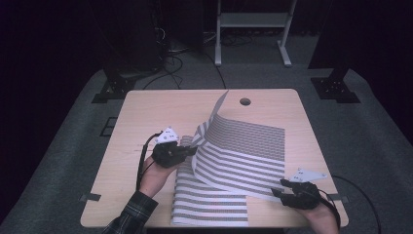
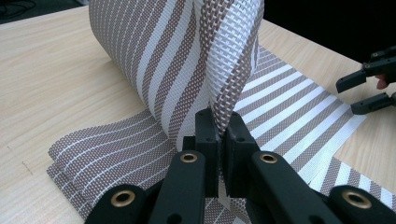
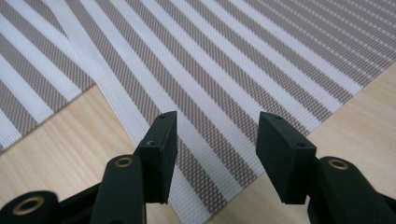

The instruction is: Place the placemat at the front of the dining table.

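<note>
A: Nearest the person, what does the high view show?

B: A hand in a plaid sleeve [image 1: 130, 211] holds the left gripper [image 1: 191, 150]; at the table's near right corner sits the right gripper [image 1: 277, 187]. Between them lies the striped woven mat [image 1: 243, 156], brown and white, on the pale wooden table [image 1: 146, 112].

A: State of the left gripper?

B: Clenched. In the left gripper view its jaws pinch a raised edge of the mat [image 2: 187, 56], so the fabric curls upward while a lower layer stays flat on the table [image 2: 46, 84].

A: And the right gripper?

B: Released. In the right gripper view its jaws stand apart above the mat's corner [image 3: 224, 93], grasping nothing, with bare table [image 3: 60, 140] on either side.

A: Farther off?

B: The lifted mat corner rises near a round hole [image 1: 245, 102] in the tabletop. Beyond the table, a white metal stand [image 1: 253, 29] and cables [image 1: 170, 58] rest on grey carpet.
</note>
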A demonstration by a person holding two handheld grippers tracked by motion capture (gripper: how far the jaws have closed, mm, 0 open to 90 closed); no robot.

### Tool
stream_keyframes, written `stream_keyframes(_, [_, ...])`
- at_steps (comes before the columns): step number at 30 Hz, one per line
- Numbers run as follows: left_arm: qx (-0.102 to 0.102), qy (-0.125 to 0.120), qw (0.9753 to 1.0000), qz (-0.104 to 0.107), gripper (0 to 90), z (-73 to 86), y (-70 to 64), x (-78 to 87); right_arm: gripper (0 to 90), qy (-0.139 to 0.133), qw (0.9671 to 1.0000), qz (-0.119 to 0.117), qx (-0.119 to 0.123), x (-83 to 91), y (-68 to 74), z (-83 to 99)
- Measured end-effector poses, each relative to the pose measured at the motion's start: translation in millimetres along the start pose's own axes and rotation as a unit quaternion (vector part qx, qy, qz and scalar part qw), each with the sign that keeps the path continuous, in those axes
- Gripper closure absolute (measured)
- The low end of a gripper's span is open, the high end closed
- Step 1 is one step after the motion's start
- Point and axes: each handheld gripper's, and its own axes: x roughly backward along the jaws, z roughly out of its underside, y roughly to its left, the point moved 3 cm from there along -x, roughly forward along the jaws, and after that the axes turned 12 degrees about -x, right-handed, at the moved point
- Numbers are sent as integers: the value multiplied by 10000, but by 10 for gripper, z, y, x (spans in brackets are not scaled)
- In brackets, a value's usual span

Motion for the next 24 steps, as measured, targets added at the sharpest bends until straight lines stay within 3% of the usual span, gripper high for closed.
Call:
stream_keyframes(6, [-24, 13, 10000, -31, 869, 4, -3, 2, 454, 266, 9996, -50, 51, -60, 19, 55])
stream_keyframes(11, [-18, 12, 10000, -64, 870, 23, -6, 41, 504, 232, 9996, 60, 157, -70, 47, 60])
stream_keyframes(18, [-13, 27, 9999, -97, 870, 74, -22, 113, 638, 219, 9995, 67, 203, -85, 75, 42])
stream_keyframes(24, [39, 15, 9999, -122, 869, 141, -30, 198, 854, 244, 9992, 118, 301, -119, 68, -21])
